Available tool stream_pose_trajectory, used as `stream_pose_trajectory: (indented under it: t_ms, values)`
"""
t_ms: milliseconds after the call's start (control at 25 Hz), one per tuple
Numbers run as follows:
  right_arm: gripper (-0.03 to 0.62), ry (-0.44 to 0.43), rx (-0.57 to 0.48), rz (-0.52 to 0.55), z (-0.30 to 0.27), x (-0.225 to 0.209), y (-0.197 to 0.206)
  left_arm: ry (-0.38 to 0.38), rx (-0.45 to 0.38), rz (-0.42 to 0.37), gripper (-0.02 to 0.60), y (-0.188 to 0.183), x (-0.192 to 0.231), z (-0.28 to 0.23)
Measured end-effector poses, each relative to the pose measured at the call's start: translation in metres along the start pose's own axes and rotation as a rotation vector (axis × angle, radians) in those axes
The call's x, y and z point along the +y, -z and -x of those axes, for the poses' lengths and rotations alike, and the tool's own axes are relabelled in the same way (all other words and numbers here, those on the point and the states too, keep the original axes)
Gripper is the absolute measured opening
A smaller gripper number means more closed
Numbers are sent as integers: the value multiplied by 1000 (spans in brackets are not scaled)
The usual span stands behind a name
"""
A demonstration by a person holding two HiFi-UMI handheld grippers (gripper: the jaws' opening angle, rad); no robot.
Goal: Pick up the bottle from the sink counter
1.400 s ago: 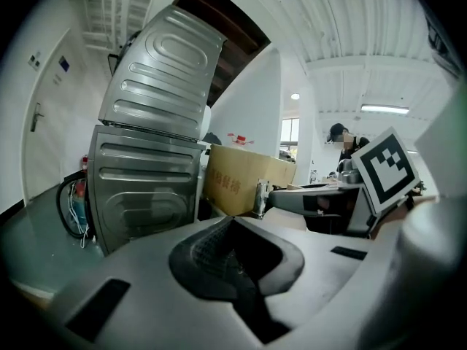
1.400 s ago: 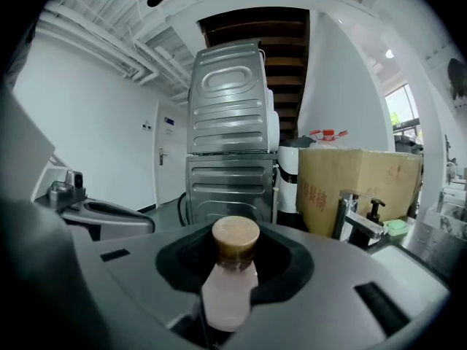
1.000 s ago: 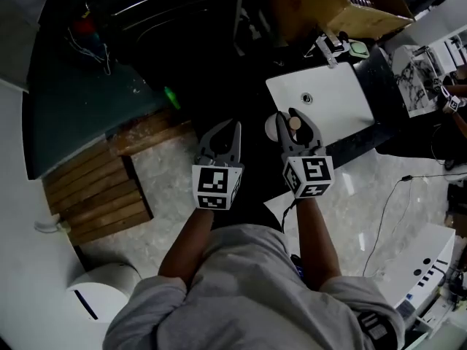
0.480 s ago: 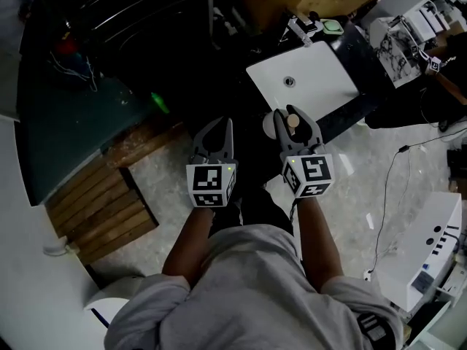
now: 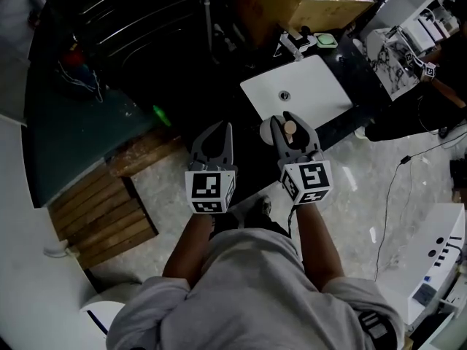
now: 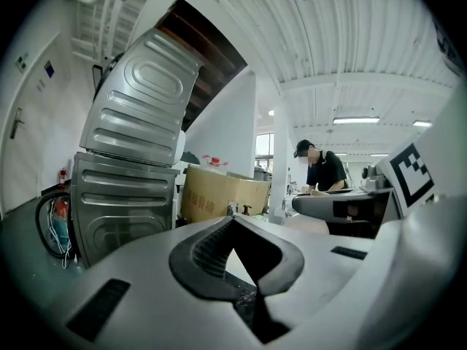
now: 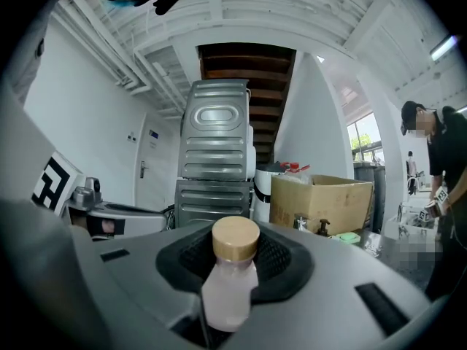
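Snugly, right claw [image 5: 285, 121] clamps frosted, tan-capped bottle [image 7: 228, 292].

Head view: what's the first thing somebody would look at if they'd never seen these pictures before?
Probably the small pale bottle with the tan cap, pinched in the right tongs in front of the person, near the middle of the picture. Next, the bright white sink just beyond it stands out against the dark things around it. The left tongs beside them are shut with nothing inside.
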State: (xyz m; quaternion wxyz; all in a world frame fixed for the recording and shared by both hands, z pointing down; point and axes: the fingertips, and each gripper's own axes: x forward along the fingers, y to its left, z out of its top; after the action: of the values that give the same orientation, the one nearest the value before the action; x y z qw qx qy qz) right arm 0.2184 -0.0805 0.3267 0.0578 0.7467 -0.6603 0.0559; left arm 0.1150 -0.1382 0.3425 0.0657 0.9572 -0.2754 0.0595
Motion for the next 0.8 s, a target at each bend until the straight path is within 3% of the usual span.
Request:
stream_pose_trajectory:
  t_ms: [800]
  values:
    - [120,7,-54,-4,11,-42,-20,-9,-25,-36,12,-18,-32,-24]
